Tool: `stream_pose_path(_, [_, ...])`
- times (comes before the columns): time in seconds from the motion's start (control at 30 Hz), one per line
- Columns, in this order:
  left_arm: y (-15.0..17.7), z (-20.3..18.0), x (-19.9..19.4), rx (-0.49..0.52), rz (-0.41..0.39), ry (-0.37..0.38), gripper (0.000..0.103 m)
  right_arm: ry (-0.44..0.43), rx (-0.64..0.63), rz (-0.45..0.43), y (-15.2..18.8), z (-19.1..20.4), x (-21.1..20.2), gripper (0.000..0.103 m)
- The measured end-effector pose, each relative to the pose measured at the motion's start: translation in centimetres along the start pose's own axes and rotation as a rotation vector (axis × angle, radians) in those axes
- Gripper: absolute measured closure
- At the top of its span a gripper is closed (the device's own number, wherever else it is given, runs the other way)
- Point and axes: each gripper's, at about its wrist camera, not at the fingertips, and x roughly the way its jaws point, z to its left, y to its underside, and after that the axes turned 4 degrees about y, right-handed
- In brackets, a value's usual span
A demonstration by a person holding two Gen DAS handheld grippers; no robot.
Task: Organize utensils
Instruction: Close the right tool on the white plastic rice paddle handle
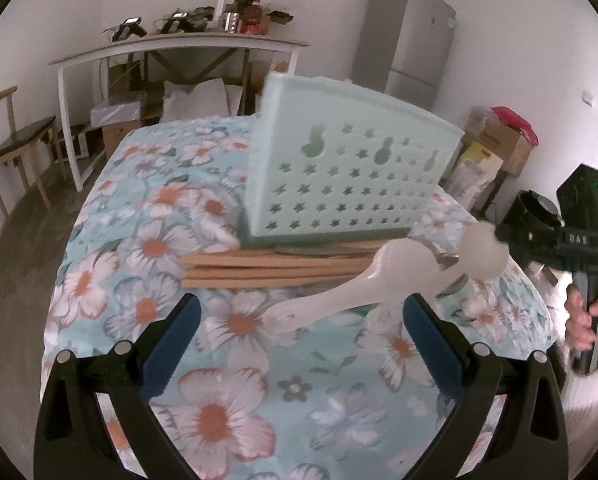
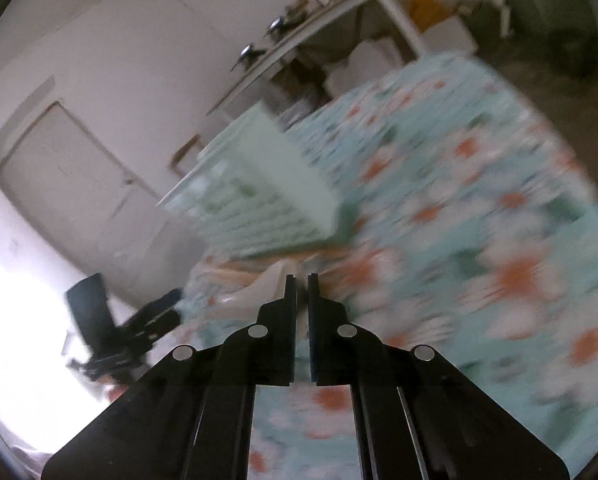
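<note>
In the left wrist view the left gripper (image 1: 301, 320) stands wide open, its blue pads (image 1: 171, 344) well apart and holding nothing, over a floral tablecloth (image 1: 219, 408). Between the pads, toward 12 o'clock, a white spoon (image 1: 319, 300) lies on the cloth, its bowl nearest the gripper and its handle running off toward 2 o'clock. It touches neither pad.

At 3 o'clock a hand (image 1: 587, 320) grips the black handle of the right gripper (image 2: 302, 278). In its own view the right gripper's jaws are drawn together, with only a thin slit between them. A pale, blurred shape sits at the tips and trails off toward 8 o'clock. From the left view this is a second white spoon (image 1: 485, 256), smeared by motion, its round bowl against the gripper's nose and its handle slanting down toward the left gripper's right pad. The right gripper appears to pinch it, but the blur hides exactly where.

Beyond the spoons, at 12 o'clock, wooden slats (image 1: 267, 268) lie in a flat stack on the cloth. A mint-green basket (image 1: 339, 168) with star and rabbit cut-outs sits on them. What is inside it cannot be seen.

Further out, a white desk (image 1: 179, 46) loaded with clutter stands against the wall at 11 o'clock, with a wooden chair (image 1: 15, 140) at 9 o'clock. A grey refrigerator (image 1: 411, 40) is at 1 o'clock and cardboard boxes (image 1: 503, 144) are at 2 o'clock. In the right wrist view a closed door (image 2: 67, 176) shows at 9 o'clock.
</note>
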Motion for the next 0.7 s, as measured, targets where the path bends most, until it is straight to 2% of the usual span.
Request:
stream_pose_path(0.1, [-0.3,-1.2,0.7,0.042,0.009,0.018,0.004,0.153,-0.023,-0.063,-0.8,-1.7,-1.6,0.099])
stream_pose_path(0.23, [-0.9,-2.9,2.4,0.094,0.037,0.028,0.004,0.314,-0.053,-0.103,-1.2,-3.5,-2.1,0.1])
stream_pose_path(0.3, [-1.4,-3.8,3.1,0.113,0.047,0.042,0.009,0.373,-0.054,-0.105,-1.2,-4.3,-1.9,0.1])
stream_pose_path(0.4, [-1.9,-5.2,4.0,0.173,0.062,0.048,0.011,0.343,-0.019,-0.067,-0.9,-5.7,-0.9,0.099])
stream_pose_path(0.47, [-2.1,-6.2,4.7,0.214,0.081,0.064,0.013,0.311,0.008,-0.031,-0.5,-6.3,0.1,0.095])
stream_pose_path(0.63, [-2.5,-7.5,6.0,0.286,0.12,0.101,0.025,0.298,0.048,0.005,-0.2,-7.0,1.0,0.076])
stream_pose_path(0.7, [-2.7,-7.4,6.8,0.298,0.139,0.106,0.029,0.289,0.056,0.004,-0.2,-7.3,0.9,0.073])
